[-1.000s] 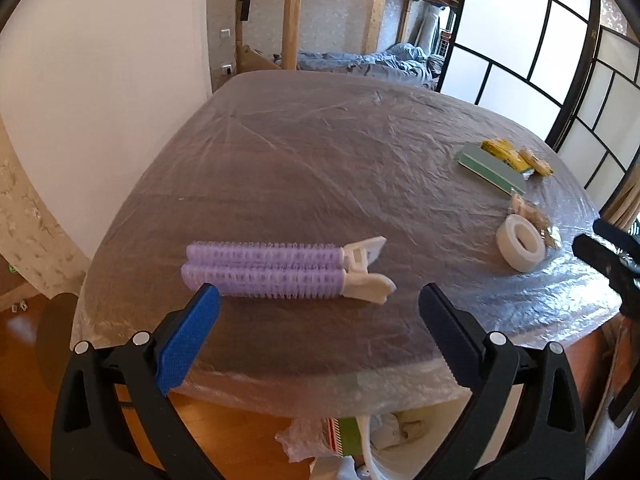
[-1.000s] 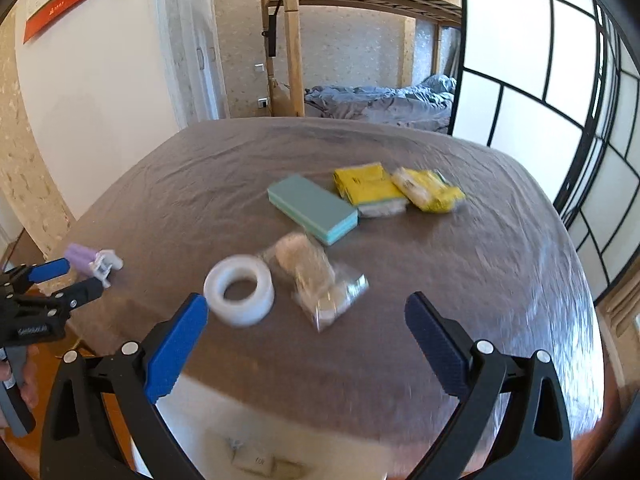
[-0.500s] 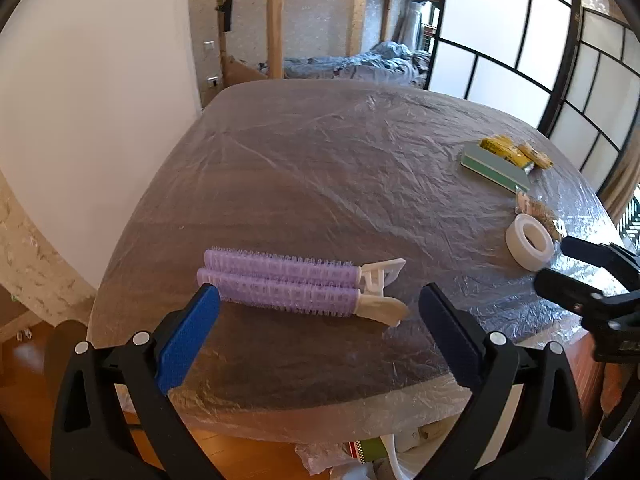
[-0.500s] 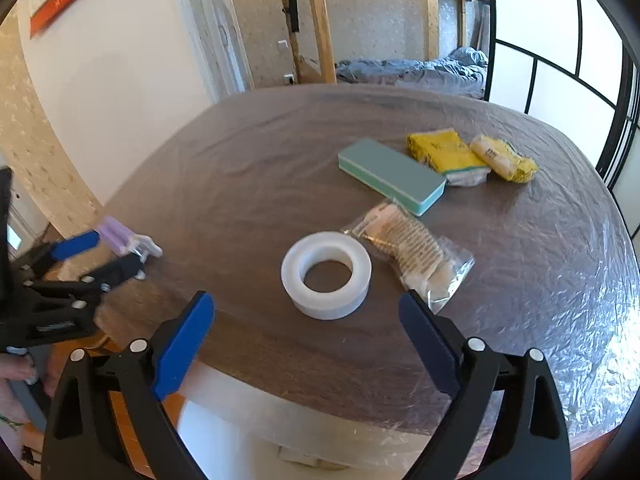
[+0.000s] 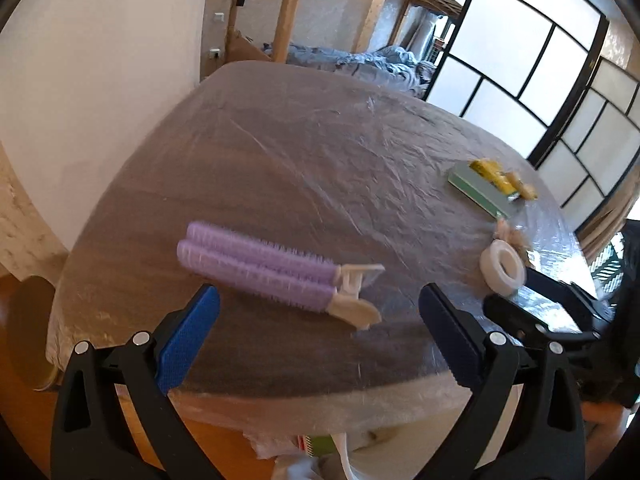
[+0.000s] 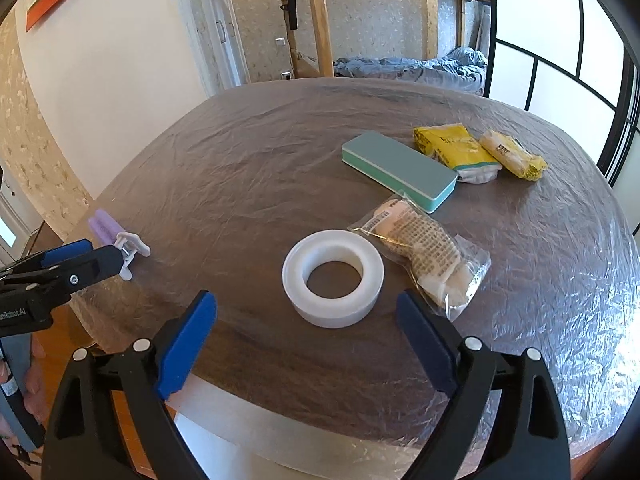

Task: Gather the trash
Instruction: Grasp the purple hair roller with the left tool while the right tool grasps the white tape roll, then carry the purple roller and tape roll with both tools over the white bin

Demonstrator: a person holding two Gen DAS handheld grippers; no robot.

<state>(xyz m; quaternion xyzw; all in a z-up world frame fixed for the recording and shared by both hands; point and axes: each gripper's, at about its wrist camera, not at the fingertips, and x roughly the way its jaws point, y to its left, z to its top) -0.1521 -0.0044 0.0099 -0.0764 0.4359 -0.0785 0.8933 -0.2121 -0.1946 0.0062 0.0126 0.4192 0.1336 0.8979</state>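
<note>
My right gripper [image 6: 306, 334] is open and empty, just short of a white tape roll [image 6: 333, 277] near the table's front edge. A clear plastic packet [image 6: 424, 254] lies right of the roll. Behind it are a teal block [image 6: 399, 170] and two yellow wrappers [image 6: 454, 147] [image 6: 512, 155]. My left gripper [image 5: 320, 338] is open and empty, just short of a purple hair-roller clip [image 5: 272, 270]. The clip also shows in the right wrist view [image 6: 116, 236], and the roll in the left wrist view [image 5: 503, 267].
The round table [image 6: 248, 168] is covered in crinkled clear plastic film. A bag with white and green items [image 5: 312, 452] sits under the front edge. A bunk bed [image 6: 408, 66] stands behind, sliding screens [image 5: 532, 80] at the right, a white wall at the left.
Both grippers have moved closer to the table. The tape roll now sits between the right fingers' line, and the purple clip is closer to the left fingers. Both stay open.
</note>
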